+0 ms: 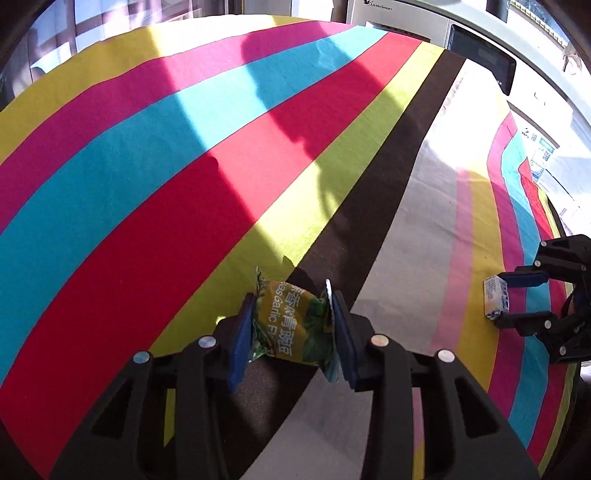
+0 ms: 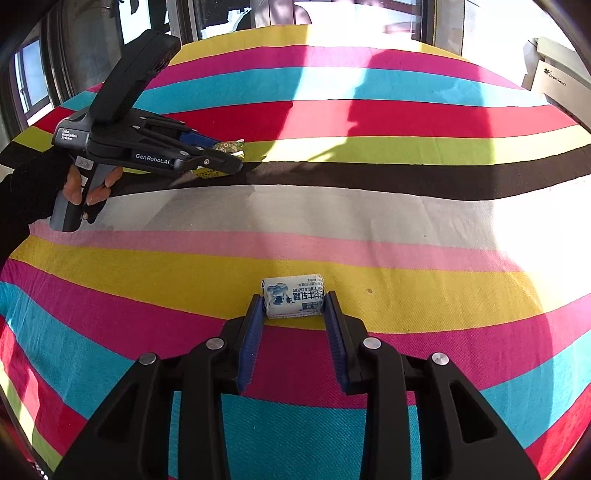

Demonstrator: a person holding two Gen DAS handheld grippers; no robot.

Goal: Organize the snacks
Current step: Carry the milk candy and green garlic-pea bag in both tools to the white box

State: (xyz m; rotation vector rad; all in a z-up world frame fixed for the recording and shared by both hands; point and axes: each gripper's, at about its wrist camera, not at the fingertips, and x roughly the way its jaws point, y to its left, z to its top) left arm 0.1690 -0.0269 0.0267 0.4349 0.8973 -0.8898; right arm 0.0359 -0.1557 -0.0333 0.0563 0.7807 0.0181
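My left gripper (image 1: 290,314) is shut on a green and yellow snack packet (image 1: 291,326), held just above the striped cloth (image 1: 184,166). In the right wrist view the left gripper (image 2: 231,155) shows at the upper left with the packet (image 2: 225,147) between its fingers. My right gripper (image 2: 293,299) is shut on a small white and blue milk candy (image 2: 293,295) that sits on the yellow stripe. The candy (image 1: 496,297) and right gripper (image 1: 498,297) also show at the right edge of the left wrist view.
The table is covered by a striped cloth (image 2: 369,221) in many colours, with strong sunlight and shadows across it. A white appliance (image 1: 406,18) and a dark panel (image 1: 480,59) stand beyond the far edge. Windows lie behind the table.
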